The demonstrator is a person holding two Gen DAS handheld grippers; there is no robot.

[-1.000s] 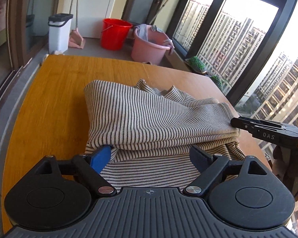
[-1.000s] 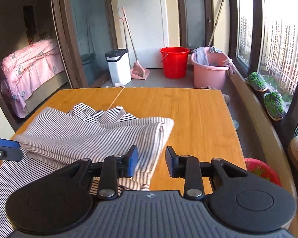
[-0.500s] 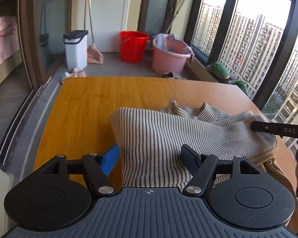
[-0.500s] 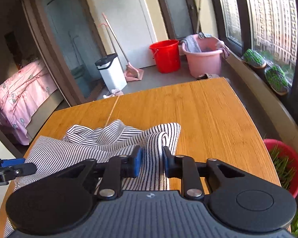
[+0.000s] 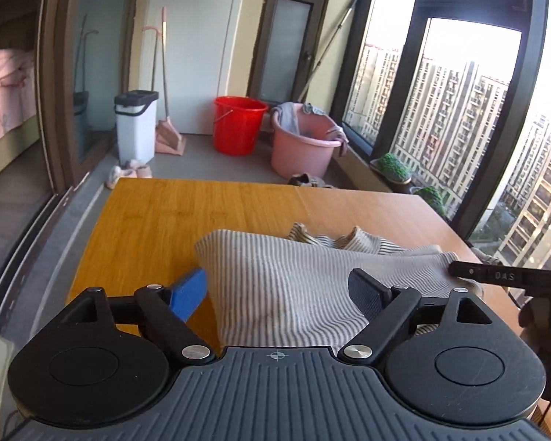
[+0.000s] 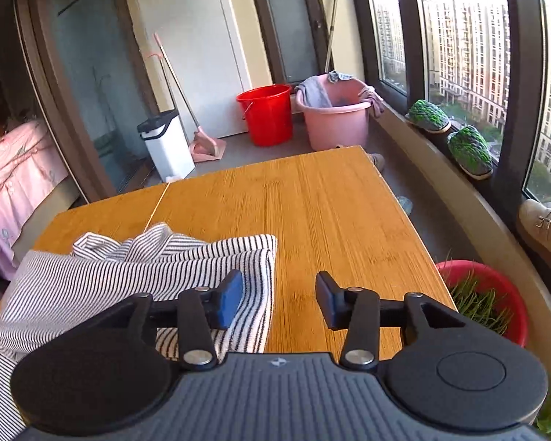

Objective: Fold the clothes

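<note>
A striped garment [image 5: 294,279] lies folded over on the wooden table [image 5: 202,213]. My left gripper [image 5: 277,292] is open, its jaws wide apart over the garment's left edge, holding nothing. My right gripper [image 6: 279,299] is open, its left finger over the garment's right edge [image 6: 253,275] and its right finger over bare table. The garment [image 6: 110,279] spreads left in the right wrist view. The right gripper's finger [image 5: 503,277] shows at the right of the left wrist view.
Beyond the table's far edge stand a red bucket [image 5: 238,125], a pink basin [image 5: 305,147] and a white bin [image 5: 134,125]. Windows run along the right. A red planter [image 6: 485,297] sits off the table's right side.
My right gripper has opened and let the garment's edge go. Both grippers have pulled back and tilted up. The folded cloth stays on the table.
</note>
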